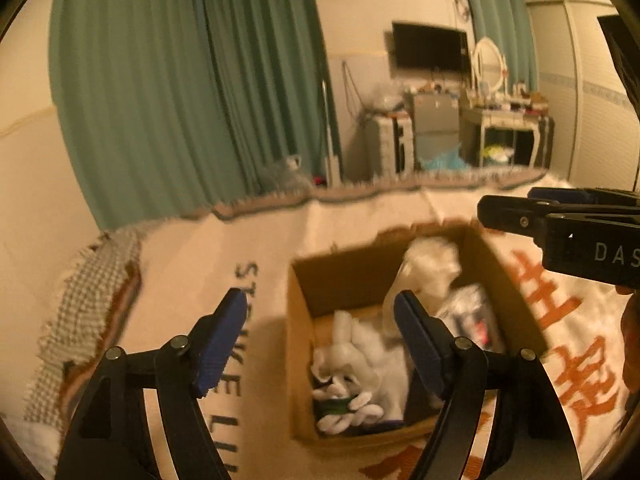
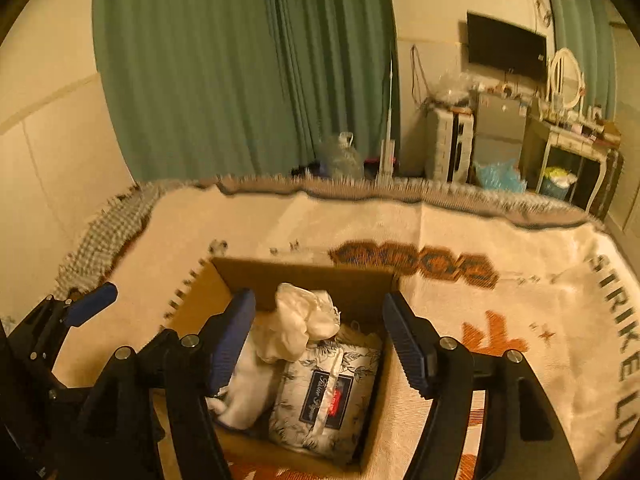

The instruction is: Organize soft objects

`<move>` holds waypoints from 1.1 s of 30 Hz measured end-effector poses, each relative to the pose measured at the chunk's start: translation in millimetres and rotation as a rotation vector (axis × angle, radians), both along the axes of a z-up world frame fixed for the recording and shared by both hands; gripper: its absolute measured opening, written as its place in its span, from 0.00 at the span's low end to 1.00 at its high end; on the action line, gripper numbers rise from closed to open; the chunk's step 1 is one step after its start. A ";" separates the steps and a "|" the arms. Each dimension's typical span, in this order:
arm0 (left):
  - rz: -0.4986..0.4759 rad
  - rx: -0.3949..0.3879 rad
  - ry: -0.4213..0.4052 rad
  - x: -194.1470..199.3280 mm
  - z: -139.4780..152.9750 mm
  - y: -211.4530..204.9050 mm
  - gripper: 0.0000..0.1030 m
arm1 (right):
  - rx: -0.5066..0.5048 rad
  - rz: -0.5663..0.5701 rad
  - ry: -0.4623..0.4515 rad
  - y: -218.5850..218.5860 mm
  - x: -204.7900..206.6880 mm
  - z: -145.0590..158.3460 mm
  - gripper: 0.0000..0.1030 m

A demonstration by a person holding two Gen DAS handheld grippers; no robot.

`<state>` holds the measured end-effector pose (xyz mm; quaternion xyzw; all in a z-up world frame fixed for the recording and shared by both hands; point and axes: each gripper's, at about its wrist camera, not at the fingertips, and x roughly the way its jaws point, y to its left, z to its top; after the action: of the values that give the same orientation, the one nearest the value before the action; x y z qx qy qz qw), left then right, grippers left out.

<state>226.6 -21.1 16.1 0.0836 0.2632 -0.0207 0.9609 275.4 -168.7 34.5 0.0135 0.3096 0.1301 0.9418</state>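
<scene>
An open cardboard box (image 1: 298,344) (image 2: 296,278) sits on a cream blanket with orange and black lettering (image 1: 260,240) (image 2: 500,240). Inside lie a crumpled white cloth (image 1: 430,264) (image 2: 306,322), a floral tissue pack (image 2: 324,396) (image 1: 472,316) and a white plush toy (image 1: 352,376) (image 2: 244,396). My left gripper (image 1: 320,340) is open and empty above the box's near left side. My right gripper (image 2: 318,346) is open and empty over the box. The right gripper also shows at the right edge of the left wrist view (image 1: 560,232), and the left gripper at the left edge of the right wrist view (image 2: 60,320).
The blanket's fringed edge (image 2: 360,188) runs along the far side. Green curtains (image 1: 180,80) hang behind. A wall TV (image 1: 430,46), drawers (image 1: 390,148), a dressing table with mirror (image 1: 508,120) and bags stand at the back right.
</scene>
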 end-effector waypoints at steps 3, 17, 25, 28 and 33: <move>0.000 -0.003 -0.081 -28.7 38.4 0.5 0.75 | 0.005 -0.006 -0.061 -3.0 -30.9 39.9 0.66; 0.047 -0.062 -0.384 -161.9 146.5 12.5 0.93 | 0.027 -0.034 -0.356 -34.6 -197.6 155.0 1.00; 0.021 -0.078 -0.386 -187.0 120.2 4.7 0.93 | 0.055 -0.066 -0.405 -51.6 -242.6 130.6 1.00; 0.035 -0.076 -0.372 -184.0 93.8 2.3 0.93 | 0.028 -0.108 -0.416 -56.2 -248.2 104.2 1.00; 0.092 -0.081 -0.353 -179.8 51.2 3.8 0.93 | 0.006 -0.133 -0.391 -54.9 -235.3 43.9 1.00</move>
<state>46.8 -17.2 67.3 0.0350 0.0929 0.0276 0.9947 40.1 -223.6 78.4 0.0112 0.1189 0.0687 0.9905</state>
